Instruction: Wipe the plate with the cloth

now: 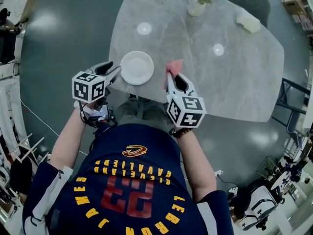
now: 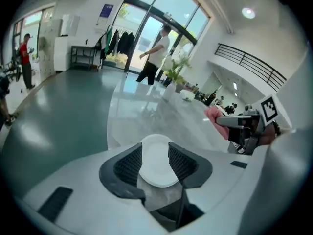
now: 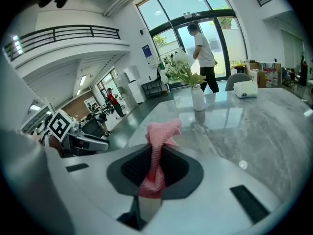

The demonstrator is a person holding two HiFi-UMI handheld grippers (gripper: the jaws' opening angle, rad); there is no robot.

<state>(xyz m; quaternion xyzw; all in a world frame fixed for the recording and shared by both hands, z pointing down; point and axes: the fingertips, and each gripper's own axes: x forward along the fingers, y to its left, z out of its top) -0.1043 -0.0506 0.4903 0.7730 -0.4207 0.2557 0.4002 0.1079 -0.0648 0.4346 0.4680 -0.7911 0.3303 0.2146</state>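
Left fingers (image 2: 129,163) wide apart and empty, plate (image 1: 137,67) on desk (image 1: 220,82) just past their tips; right fingers (image 3: 134,168) clamped on pink cloth (image 3: 164,131), its end bunched beyond them.

The plate (image 1: 137,68) is plain white. The cloth (image 3: 159,146) is pink with a fine mesh weave. The desk (image 1: 234,77) is pale grey, marbled with darker veining. The floor (image 1: 63,43) is dark grey-green. Both the left claw (image 2: 155,155) and the right claw (image 3: 157,153) have white shells and black ribbed pads (image 2: 128,164). Their cubes (image 1: 89,86) bear black-and-white square markers. The shirt (image 1: 132,190) is navy with yellow lettering and red numerals. The vase (image 3: 197,98) is white, and the flowers (image 3: 182,67) are white with green leaves.
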